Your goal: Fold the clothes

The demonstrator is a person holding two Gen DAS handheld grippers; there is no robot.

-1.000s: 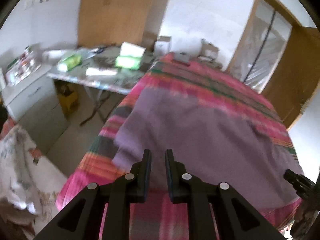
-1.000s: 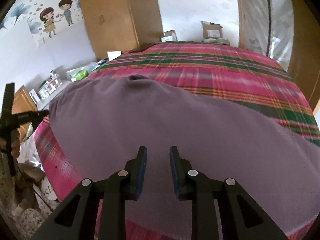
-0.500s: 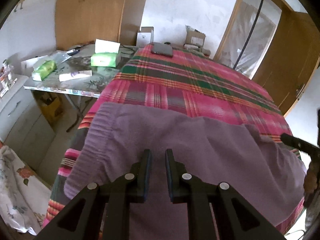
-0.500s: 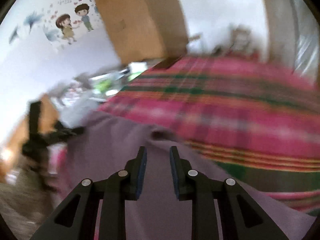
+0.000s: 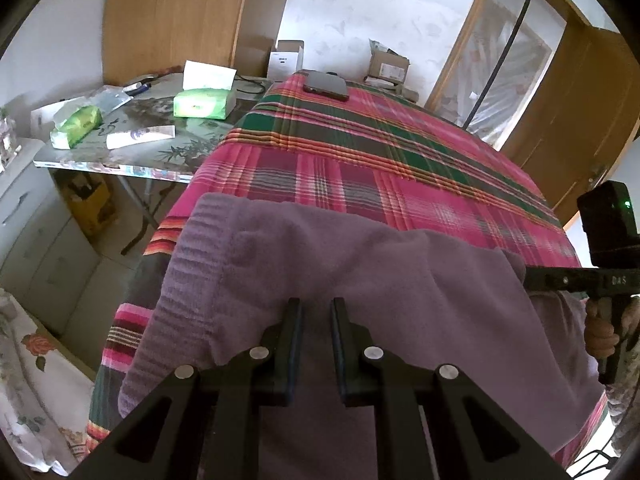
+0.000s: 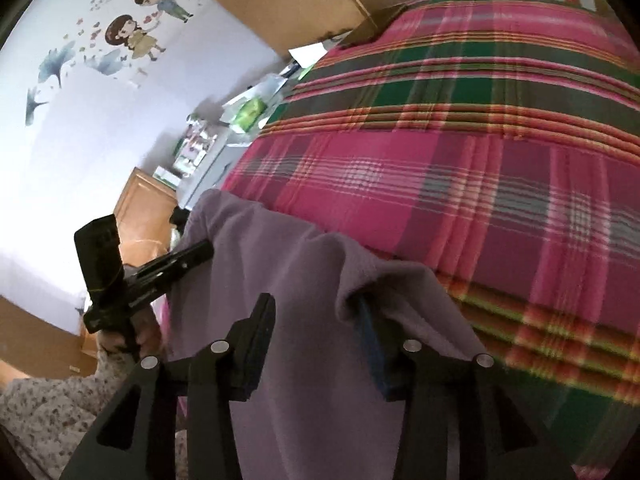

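Purple and fuzzy to look at, that purple cloth [image 5: 360, 264]. Lies bunched along the near edge of the bed cover [image 5: 380, 152] now, not spread far up the bed as a second ago. Has been pulled back toward the near edge. Leaves much more bare pink and green stripe showing behind. Looks doubled over on itself, though hard to tell how neatly.

Next, the left gripper [image 5: 316, 308]. Keeps the same narrow gap as before. Seems to pinch a bit of the purple cloth near the left near corner of the bed. Holds that side up a little, as seen from the right wrist view.

Then the right gripper [image 6: 316, 312]. Was narrow a second ago. Opens its jaws right now. Has purple cloth between them and draped over one of the fingers [image 6: 368, 336], but squeezes nothing any more. Lets go of its side near the right end of the near edge.

Means one fold is probably just done, with the far half brought back to the near half. Looks like an early step, with more folds to come. Needs care next: could drag the cloth along on that finger when pulling away and spoil the fold. Could also let the cloth slide off the near edge, since so much of it hangs there.
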